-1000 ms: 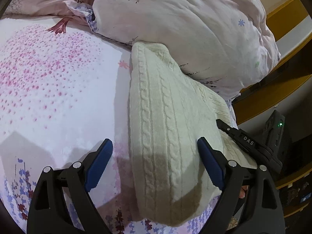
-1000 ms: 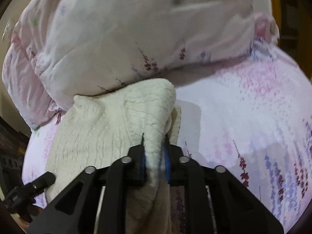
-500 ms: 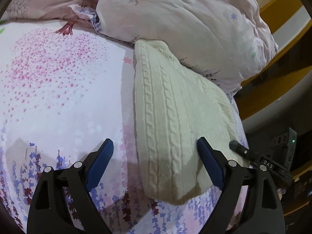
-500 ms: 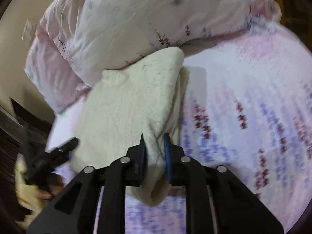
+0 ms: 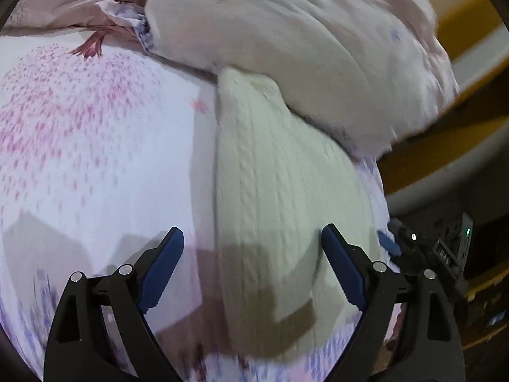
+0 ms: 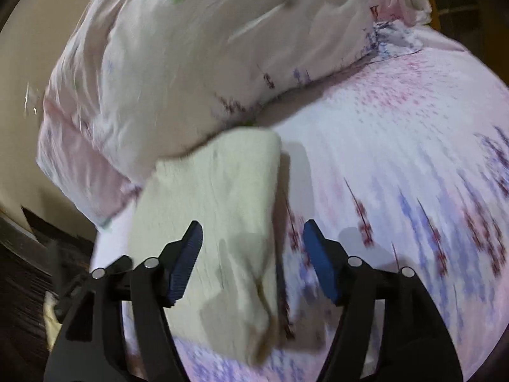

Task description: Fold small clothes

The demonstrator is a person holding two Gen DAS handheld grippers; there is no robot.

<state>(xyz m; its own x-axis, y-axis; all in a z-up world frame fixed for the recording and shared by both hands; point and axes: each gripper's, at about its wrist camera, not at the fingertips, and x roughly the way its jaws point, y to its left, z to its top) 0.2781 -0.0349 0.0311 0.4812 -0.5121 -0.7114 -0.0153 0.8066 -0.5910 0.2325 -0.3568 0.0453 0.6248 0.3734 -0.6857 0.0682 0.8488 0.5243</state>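
A cream cable-knit garment [image 5: 280,197] lies folded on the floral bed sheet [image 5: 95,159], its far end tucked against a pillow. My left gripper [image 5: 251,267] is open and empty, hovering over the garment's near end. The other gripper shows at the right edge of this view [image 5: 410,248]. In the right wrist view the same garment [image 6: 219,210] lies flat, and my right gripper [image 6: 251,261] is open with its jaws astride the garment's right edge, holding nothing. Both views are motion-blurred.
A big pale pink floral pillow [image 5: 302,47] [image 6: 178,70] lies across the head of the bed, touching the garment. The bed's edge and a yellow-brown frame [image 5: 445,133] are on the right, with dark electronics [image 5: 458,248] below. Dark floor [image 6: 28,270] lies to the left.
My right gripper has opened and let go of the cream garment, which now lies flat on the sheet. Both cameras have shifted a little; the left gripper stays open.
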